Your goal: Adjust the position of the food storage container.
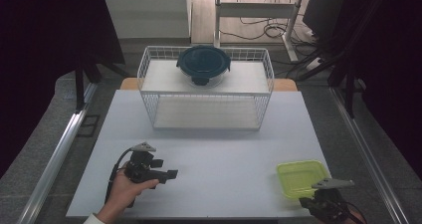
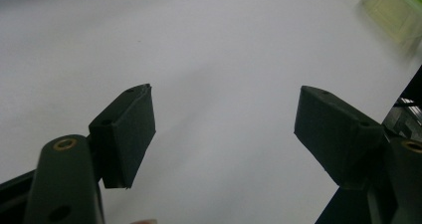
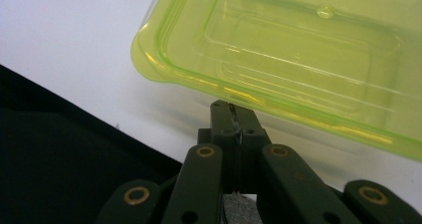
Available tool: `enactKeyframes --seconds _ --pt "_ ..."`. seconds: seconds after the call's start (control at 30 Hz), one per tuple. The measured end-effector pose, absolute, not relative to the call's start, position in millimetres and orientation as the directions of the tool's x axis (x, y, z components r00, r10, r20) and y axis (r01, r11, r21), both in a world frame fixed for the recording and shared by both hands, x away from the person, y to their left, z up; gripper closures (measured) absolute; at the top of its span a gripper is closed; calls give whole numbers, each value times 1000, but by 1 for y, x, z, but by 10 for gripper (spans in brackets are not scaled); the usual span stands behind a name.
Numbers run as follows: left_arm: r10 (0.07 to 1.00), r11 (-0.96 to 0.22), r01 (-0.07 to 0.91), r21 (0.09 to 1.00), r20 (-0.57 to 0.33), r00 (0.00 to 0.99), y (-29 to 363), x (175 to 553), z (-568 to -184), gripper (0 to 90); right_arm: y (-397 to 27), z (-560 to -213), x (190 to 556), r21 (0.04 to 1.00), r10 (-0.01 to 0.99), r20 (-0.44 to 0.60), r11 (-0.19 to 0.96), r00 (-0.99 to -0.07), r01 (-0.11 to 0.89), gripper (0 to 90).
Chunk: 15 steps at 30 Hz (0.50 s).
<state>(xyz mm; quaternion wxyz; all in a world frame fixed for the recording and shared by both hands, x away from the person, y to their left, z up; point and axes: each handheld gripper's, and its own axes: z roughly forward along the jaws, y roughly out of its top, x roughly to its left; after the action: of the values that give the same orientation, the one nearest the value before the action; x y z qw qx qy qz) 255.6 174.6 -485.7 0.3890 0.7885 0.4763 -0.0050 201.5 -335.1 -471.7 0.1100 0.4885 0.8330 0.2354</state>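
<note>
Near the table's front right corner sits the green container (image 1: 300, 178), low and translucent, lying flat on the white table (image 1: 224, 154). Right gripper (image 1: 321, 202) is at its near rim; in the right gripper view its jaws are pressed together, tips touching or just under the container (image 3: 298, 59) edge, and I can't tell if the rim is pinched or the shut tips are only poking at it. Looks like the step in hand is getting a hold on this container, likely to lift it. Next move probably calls for a firm bite on the thin lip, then a level lift so it doesn't slip or tip. Left gripper (image 1: 161, 174) rests on the table at front left, held by a hand (image 1: 127, 191), jaws spread wide with nothing between them, well apart from the container. Farther back stands a white wire rack (image 1: 206, 92) with two shelves, a round dark-lidded bowl (image 1: 203, 64) on its top shelf. If the rack is the target, the top rail and that bowl crowd the upper shelf; lower shelf looks free. Table between is bare.
</note>
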Motion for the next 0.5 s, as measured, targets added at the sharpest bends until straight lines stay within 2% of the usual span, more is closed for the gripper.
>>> enactKeyframes --seconds 0.33,0.5 --pt "749 -241 757 607 -380 542 176 256 -486 234 -332 -475 199 492 859 58 419 -509 763 891" --pt "752 -235 758 608 -381 538 178 256 -486 234 -339 -460 188 531 858 74 397 -508 749 891"
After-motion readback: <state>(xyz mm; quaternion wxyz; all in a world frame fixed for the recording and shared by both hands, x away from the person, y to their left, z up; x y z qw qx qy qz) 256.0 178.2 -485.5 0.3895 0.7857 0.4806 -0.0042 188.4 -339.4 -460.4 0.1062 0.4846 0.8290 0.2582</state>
